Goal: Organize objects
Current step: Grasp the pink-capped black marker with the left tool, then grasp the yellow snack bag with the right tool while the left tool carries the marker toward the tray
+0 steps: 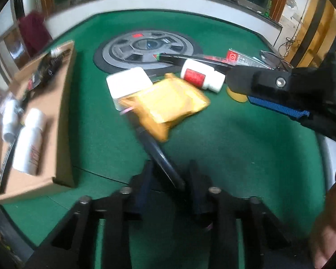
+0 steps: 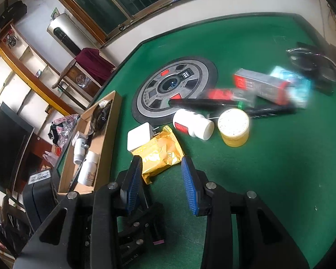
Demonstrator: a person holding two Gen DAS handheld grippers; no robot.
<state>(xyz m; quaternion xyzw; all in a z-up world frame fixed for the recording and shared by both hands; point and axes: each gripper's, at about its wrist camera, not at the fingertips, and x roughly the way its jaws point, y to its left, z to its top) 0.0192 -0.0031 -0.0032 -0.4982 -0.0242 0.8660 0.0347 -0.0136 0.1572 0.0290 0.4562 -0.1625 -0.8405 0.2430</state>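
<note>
A cardboard box (image 1: 62,121) at the left holds white bottles (image 1: 29,141) and dark items; it also shows in the right wrist view (image 2: 107,139). My left gripper (image 1: 170,174) is open, with a black pen (image 1: 159,154) lying between its fingers on the green table. A gold foil packet (image 1: 168,103) lies ahead, over a white box (image 1: 128,83). My right gripper (image 2: 161,174) is open above the gold packet's (image 2: 161,154) near end. A white bottle with a red label (image 2: 192,125), a yellow jar (image 2: 234,127), black pens (image 2: 203,103) and a red-grey carton (image 2: 259,85) lie beyond.
A round grey hub (image 1: 147,49) sits in the middle of the green table (image 1: 235,145). Glasses (image 2: 313,62) and a blue packet (image 2: 295,87) lie at the far right. My right gripper's body (image 1: 291,89) reaches in from the right in the left wrist view.
</note>
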